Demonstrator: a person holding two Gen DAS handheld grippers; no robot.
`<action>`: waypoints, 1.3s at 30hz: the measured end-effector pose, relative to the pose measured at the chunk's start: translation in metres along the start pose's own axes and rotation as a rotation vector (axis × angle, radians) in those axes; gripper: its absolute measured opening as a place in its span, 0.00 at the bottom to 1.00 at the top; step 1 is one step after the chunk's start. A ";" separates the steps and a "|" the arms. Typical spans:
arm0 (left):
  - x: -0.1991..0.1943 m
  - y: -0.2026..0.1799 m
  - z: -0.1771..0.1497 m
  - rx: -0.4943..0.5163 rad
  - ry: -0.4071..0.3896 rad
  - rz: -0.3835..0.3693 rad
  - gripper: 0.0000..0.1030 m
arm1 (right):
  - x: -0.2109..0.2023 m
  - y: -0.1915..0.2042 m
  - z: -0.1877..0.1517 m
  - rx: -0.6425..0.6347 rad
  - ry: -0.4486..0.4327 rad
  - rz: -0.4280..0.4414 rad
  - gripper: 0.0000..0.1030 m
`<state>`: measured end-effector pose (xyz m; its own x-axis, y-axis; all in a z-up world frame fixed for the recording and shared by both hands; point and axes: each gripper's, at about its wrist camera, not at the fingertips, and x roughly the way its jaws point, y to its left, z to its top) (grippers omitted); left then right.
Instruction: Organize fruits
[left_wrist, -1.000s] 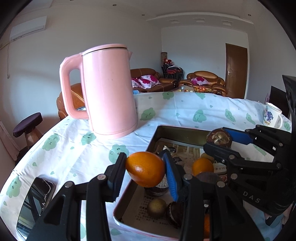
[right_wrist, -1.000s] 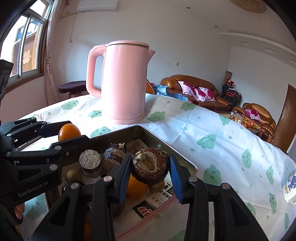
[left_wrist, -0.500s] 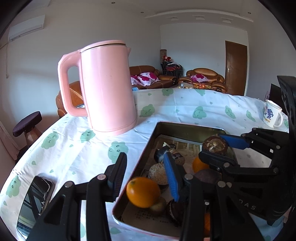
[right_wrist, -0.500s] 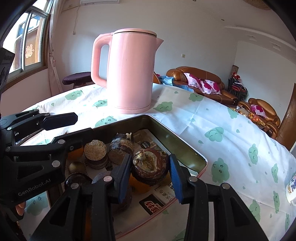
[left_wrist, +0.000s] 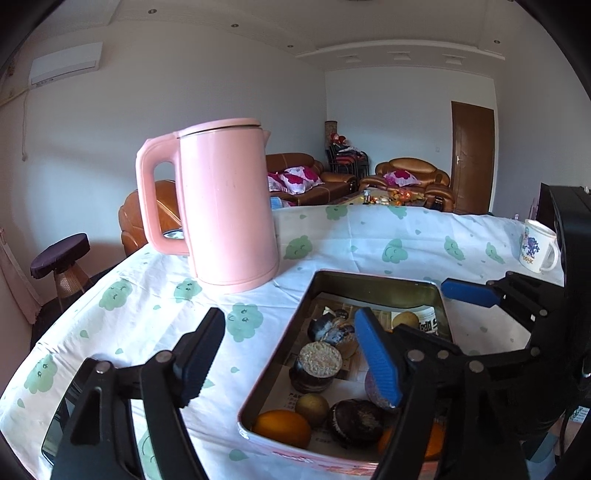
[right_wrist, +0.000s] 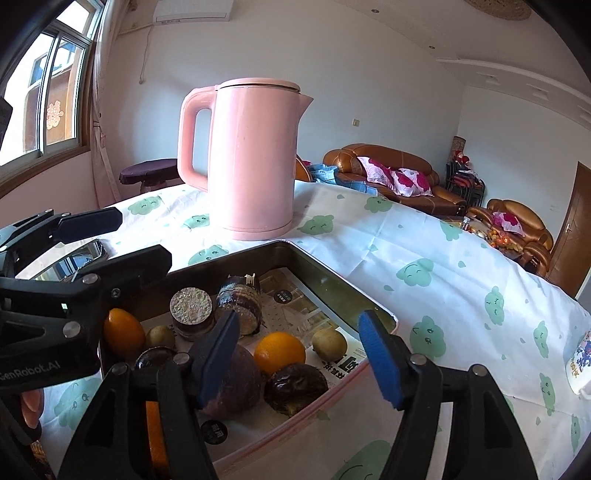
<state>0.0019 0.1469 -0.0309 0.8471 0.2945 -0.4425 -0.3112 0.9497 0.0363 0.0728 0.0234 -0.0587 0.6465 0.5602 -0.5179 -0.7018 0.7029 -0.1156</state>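
left gripper (left_wrist: 288, 354): fingers opening, nothing held between them; positioned over the near left edge of the tin.
right gripper (right_wrist: 299, 354): fingers opening, nothing gripped; positioned over the near right of the tin.
tin (left_wrist: 373, 286): set on the surface, paper-lined.
orange (left_wrist: 282, 428): lying in the tin's near left corner.
dark brown fruit (right_wrist: 295, 384): lying in the tin at its near right.
kettle (left_wrist: 225, 206): pink, upright, placed beyond the tin.
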 end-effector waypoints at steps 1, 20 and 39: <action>-0.001 0.000 0.000 -0.002 -0.005 0.003 0.74 | -0.002 -0.001 0.000 0.005 -0.003 -0.004 0.66; -0.029 0.001 0.010 -0.028 -0.090 0.021 0.91 | -0.058 -0.022 0.009 0.049 -0.142 -0.112 0.67; -0.031 -0.008 0.012 -0.014 -0.090 0.011 0.92 | -0.075 -0.032 0.002 0.076 -0.168 -0.126 0.67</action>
<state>-0.0170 0.1313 -0.0067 0.8788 0.3135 -0.3598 -0.3259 0.9450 0.0276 0.0469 -0.0402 -0.0141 0.7726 0.5268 -0.3543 -0.5922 0.7992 -0.1028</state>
